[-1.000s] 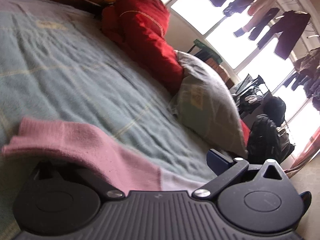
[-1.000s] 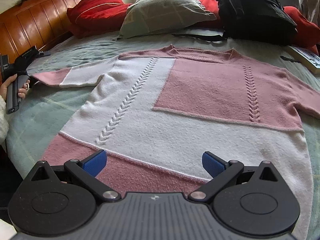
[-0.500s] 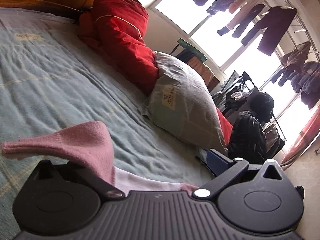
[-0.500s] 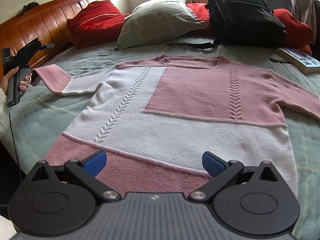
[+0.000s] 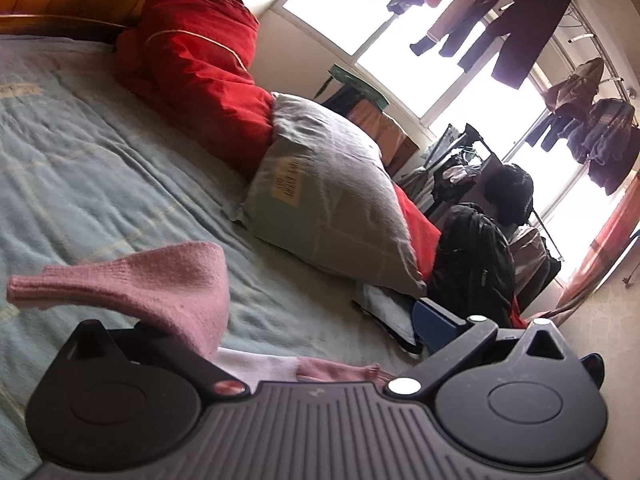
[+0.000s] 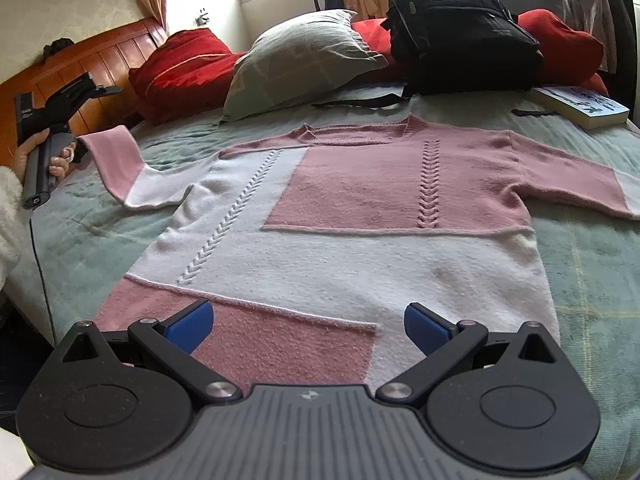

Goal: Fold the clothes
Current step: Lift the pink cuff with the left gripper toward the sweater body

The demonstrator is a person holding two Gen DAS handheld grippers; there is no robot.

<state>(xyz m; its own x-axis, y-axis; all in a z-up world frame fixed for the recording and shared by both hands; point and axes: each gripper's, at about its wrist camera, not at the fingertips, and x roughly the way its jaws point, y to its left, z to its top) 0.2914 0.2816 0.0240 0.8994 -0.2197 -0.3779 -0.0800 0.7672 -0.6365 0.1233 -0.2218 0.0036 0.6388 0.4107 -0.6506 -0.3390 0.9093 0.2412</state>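
Left wrist view: left tool (image 5: 316, 344) is showing one blue finger (image 5: 434, 322) at right; the other is hiding under the pink sleeve (image 5: 160, 284), which is draping over that side. Cannot tell if the tool is clamping the cuff or just carrying it. Sleeve is hanging lifted above the green bed (image 5: 100, 168). Red pillow (image 5: 200, 64), grey pillow (image 5: 332, 184) and backpack (image 5: 476, 256) are lying behind.

Right wrist view: right tool (image 6: 306, 322) is hovering with fingers wide apart over the hem of the sweater (image 6: 360, 248), gripping nothing. Sweater is lying flat, front up, on the bed (image 6: 588, 264). Its sleeve (image 6: 116, 160) is rising toward the left tool (image 6: 80, 90), held by a hand (image 6: 44, 156). Book (image 6: 580, 106) is lying just beside the backpack (image 6: 456, 28).
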